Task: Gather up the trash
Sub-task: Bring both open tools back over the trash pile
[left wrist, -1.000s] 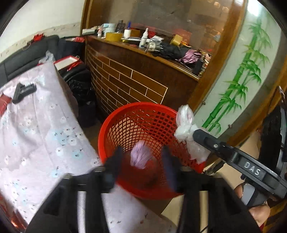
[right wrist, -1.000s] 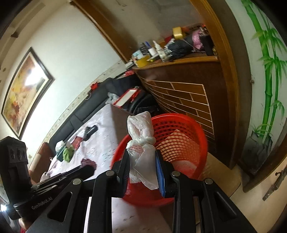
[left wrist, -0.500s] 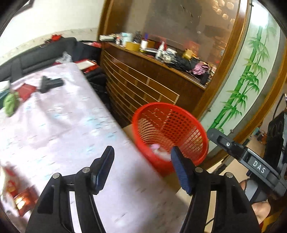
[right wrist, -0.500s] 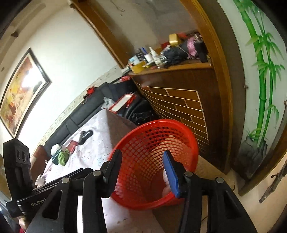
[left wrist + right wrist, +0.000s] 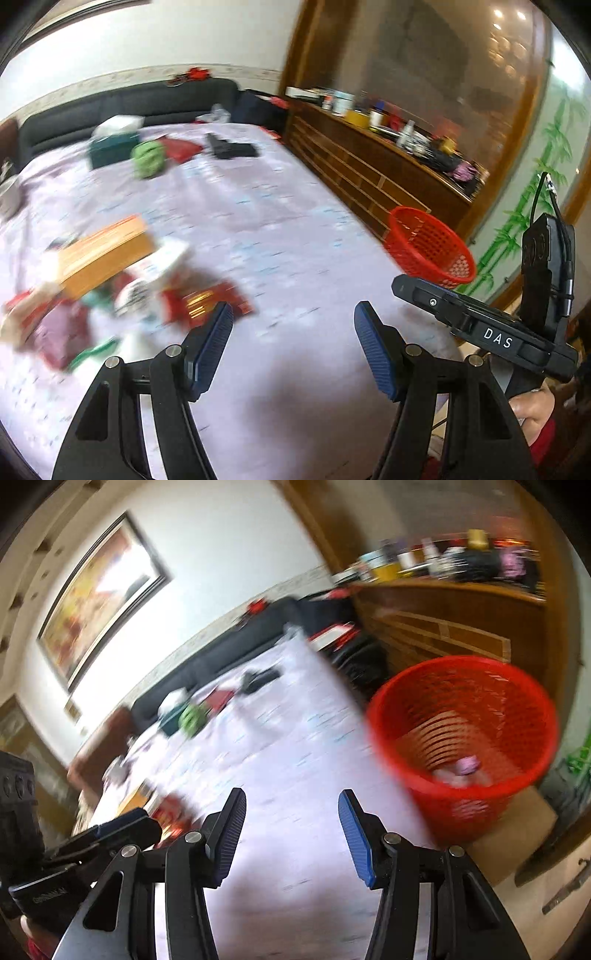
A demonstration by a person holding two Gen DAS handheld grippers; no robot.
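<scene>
1. left gripper (image 5: 293, 328): jaws apart, just been opening, nothing between them, over the pale floral tablecloth (image 5: 280, 229).
2. right gripper (image 5: 291, 818): jaws apart, just been opening, empty.
3. red plastic mesh basket (image 5: 517, 701): right of the table edge, white and pink trash (image 5: 461, 771) inside.
4. blurred red and orange packets (image 5: 110, 273): near left on the cloth.

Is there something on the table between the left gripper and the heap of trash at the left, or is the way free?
Nothing visible blocks it. Only bare tablecloth lies between the left gripper, its jaws open and empty, and the blurred heap of wrappers and boxes. The red basket stands off to the other side, beyond the table's edge.
</scene>
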